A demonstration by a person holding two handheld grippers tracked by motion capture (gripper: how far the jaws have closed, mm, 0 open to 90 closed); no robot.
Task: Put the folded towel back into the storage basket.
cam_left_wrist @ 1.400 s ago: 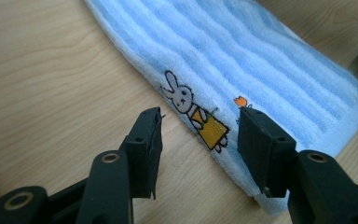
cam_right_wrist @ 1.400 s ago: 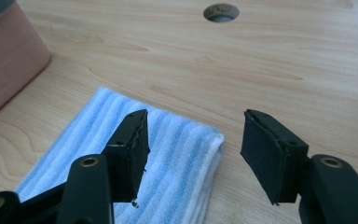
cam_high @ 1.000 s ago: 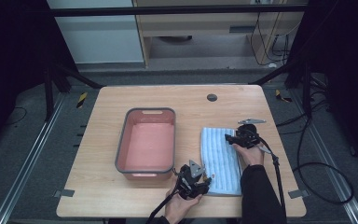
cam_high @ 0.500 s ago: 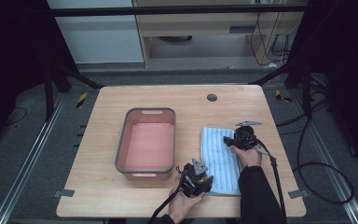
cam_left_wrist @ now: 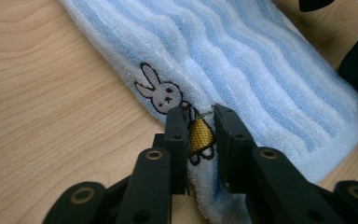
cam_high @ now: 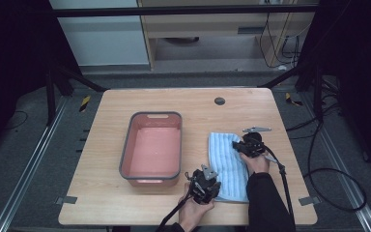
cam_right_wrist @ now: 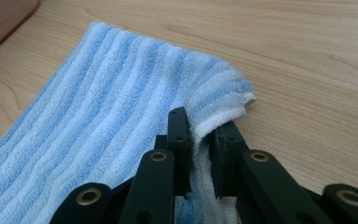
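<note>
From above, the blue striped towel (cam_high: 228,164) lies flat on the right half of the wooden table (cam_high: 125,99), just beside the pink tub (cam_high: 152,150), which looks empty. The left gripper (cam_high: 207,181) sits at the towel's near left corner, and the right gripper (cam_high: 244,145) is on its far right side. Compared with a second ago both hands are in much the same places; what is new is that both sets of jaws have just been closing, each with cloth between them.

In the left gripper view, the black jaws have come in on the towel's edge (cam_left_wrist: 200,135), right on the embroidered rabbit (cam_left_wrist: 165,95) and its yellow dress. A ridge of terry is gathered up between the pads, so I'd call that a grip on the cloth, though a narrow gap remains where the fabric fills it.

In the right gripper view, the jaws are pinched on a corner of the towel (cam_right_wrist: 223,107), which is lifted and curled so its white underside shows, while the rest lies flat on the wood.

To my eye this means the picking-up stage is done: both ends are caught, and the towel is ready to be lifted, folded or carried toward the tub, provided neither pinch slips off the thick pile
</note>
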